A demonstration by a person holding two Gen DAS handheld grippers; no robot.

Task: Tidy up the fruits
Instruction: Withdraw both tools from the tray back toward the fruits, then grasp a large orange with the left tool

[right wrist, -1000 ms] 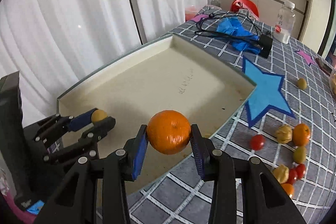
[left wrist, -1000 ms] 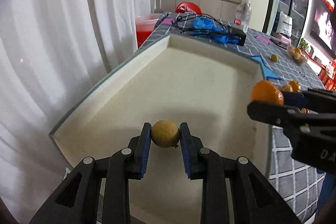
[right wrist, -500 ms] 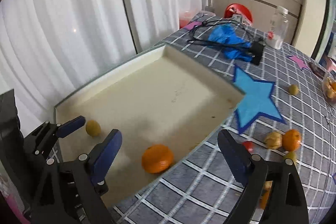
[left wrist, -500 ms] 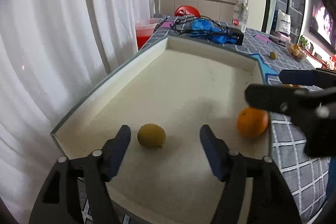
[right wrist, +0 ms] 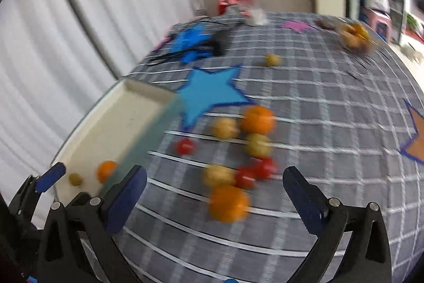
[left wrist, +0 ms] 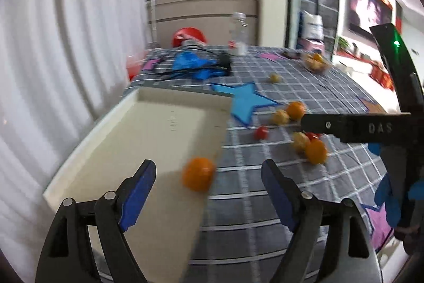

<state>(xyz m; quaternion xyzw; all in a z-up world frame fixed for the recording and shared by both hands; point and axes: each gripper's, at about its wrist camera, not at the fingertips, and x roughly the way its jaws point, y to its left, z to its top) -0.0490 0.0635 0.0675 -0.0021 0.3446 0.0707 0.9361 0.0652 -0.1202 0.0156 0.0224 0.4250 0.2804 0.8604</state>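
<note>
Your left gripper [left wrist: 208,186] has its jaws apart and opening, nothing pinched between them. Just past its tips an orange [left wrist: 198,173] rests in the near right corner of the cream tray [left wrist: 148,129], close against the right wall. Round fruit, so no long axis or heading to read; it is also blurred.

Your right gripper [right wrist: 214,194] is wide and opening too, its pads touching nothing. It hangs over the grey checked tablecloth [right wrist: 331,129], right of the tray. Seen from this wrist, a small yellow-green fruit [right wrist: 75,179] lies left of the orange in the tray's near corner, the two close but apart.

The tray's long axis runs near to far, its far end by the blue star [right wrist: 209,94].

Beyond the right gripper sits the loose cluster: a near orange [right wrist: 228,203], a yellowish fruit [right wrist: 217,175] and two red tomatoes [right wrist: 255,173] behind it, then more yellowish fruit, another orange [right wrist: 257,119], and one tomato [right wrist: 185,146] off to the left.

Farther out, a lone small fruit [right wrist: 273,59]. At the far right, a bowl of fruit [right wrist: 355,36]. At the far edge, a clear bottle [right wrist: 251,4] and black cables on blue cloth [right wrist: 190,43]. Everything is motion-smeared.
</note>
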